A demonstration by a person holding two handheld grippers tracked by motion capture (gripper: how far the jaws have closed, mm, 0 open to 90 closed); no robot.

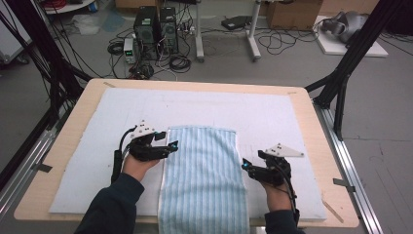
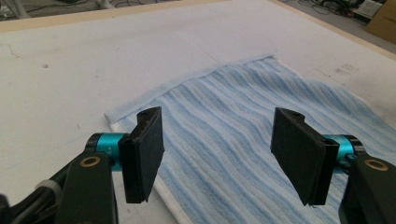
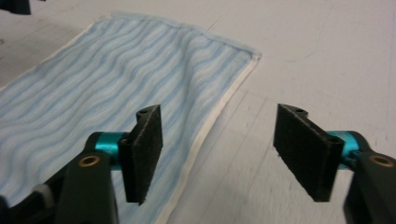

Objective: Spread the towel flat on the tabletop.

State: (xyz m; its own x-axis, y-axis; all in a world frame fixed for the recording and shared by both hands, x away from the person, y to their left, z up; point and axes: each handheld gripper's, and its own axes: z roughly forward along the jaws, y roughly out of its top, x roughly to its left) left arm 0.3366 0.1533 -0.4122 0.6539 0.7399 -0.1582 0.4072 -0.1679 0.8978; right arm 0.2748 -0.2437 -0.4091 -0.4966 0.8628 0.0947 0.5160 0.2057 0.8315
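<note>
So: striped blue towel (image 1: 202, 180) lies flat on the white pad (image 1: 92, 146) covering the worktop (image 1: 311, 122), long axis running away from the person, near end hanging off the front edge. Far edge straight, w/ a pale hem.

Left tool (image 1: 168, 147) sits at the towel's left edge, near the far-left corner. Jaws released, wide apart, nothing between them. In the left gripper view the left tool (image 2: 219, 156) hovers over the edge: one pad (image 2: 144, 154) above the hem line, the other over the stripes. Can't tell if either pad touches the cloth.

Right tool (image 1: 246, 165) is just beside the towel's right edge, a bit nearer the person than the left one. Also released, empty. In the right gripper view the right tool (image 3: 219, 156) straddles the edge: one pad (image 3: 147, 151) over the towel (image 3: 107, 84), the other over bare pad. Far-right corner lies flat, well ahead of the jaws.

Both hands grip from the front; dark sleeves (image 1: 114, 207) come in at the bottom. PC towers (image 1: 156, 29) & cables on the floor behind the worktop.
</note>
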